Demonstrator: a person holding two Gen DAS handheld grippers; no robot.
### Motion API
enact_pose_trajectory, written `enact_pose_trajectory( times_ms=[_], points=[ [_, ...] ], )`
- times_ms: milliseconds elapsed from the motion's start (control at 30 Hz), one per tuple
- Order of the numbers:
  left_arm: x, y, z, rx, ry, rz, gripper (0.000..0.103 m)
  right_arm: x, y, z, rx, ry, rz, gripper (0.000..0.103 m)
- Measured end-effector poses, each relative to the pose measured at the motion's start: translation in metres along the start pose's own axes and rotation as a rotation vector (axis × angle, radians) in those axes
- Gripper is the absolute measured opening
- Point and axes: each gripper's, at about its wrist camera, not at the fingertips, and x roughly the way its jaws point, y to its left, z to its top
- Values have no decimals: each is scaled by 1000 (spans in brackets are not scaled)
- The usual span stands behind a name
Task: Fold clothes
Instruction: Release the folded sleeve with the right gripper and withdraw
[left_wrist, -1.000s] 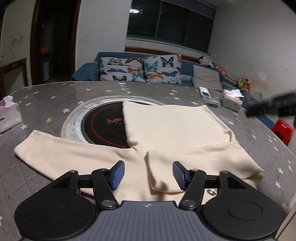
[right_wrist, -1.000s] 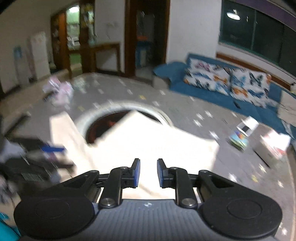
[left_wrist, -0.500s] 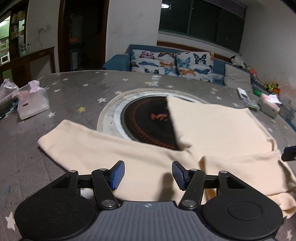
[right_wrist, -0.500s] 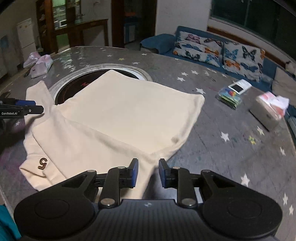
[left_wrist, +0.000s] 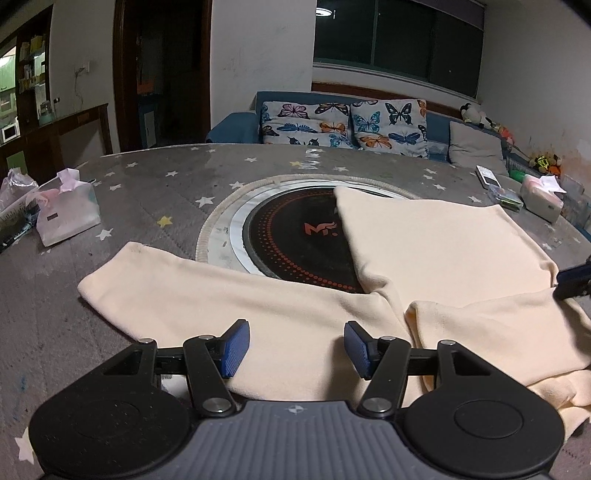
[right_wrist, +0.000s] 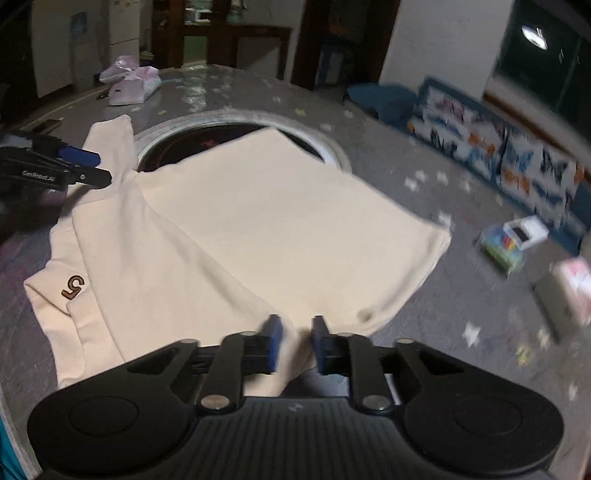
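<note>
We see the cream shirt (left_wrist: 424, 240) spread beside the table's black hob (left_wrist: 295, 240); left gripper (left_wrist: 295, 347) hovers wide over its sleeve, right gripper (right_wrist: 295, 338) narrow, seemingly pinching cloth for folding.

A grey star-patterned counter (left_wrist: 155, 192) carries a round black cooktop with a red logo (left_wrist: 295, 240). A pink tissue pack (left_wrist: 66, 214) sits at its left edge. Butterfly-print cushions (left_wrist: 343, 125) line a blue sofa (left_wrist: 236, 125) behind.
</note>
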Motion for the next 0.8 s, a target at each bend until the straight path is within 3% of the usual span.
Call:
enact_pose_trajectory(
  times_ms=[267,300,333,500,633,700,800],
  points=[
    [0,0,0,3,-1,0,60,2,-9,0,-9,-9,72,16],
    [0,0,0,5,-1,1,60,2,-10,0,-1,-5,82,10],
    [1,0,0,7,-1,3,60,1,-10,0,0,-1,80,6],
    [2,2,0,5,-3,6,60,-12,-15,-6,24,13,26,4],
    [2,2,0,6,-6,9,60,-12,-14,-13,51,-6,1,9],
    [-5,-2,4,4,-19,-13,59,-16,-13,-13,68,-29,0,15],
    [-16,-8,10,0,-37,-47,59,-27,-5,-13,58,-42,5,16]
  ],
)
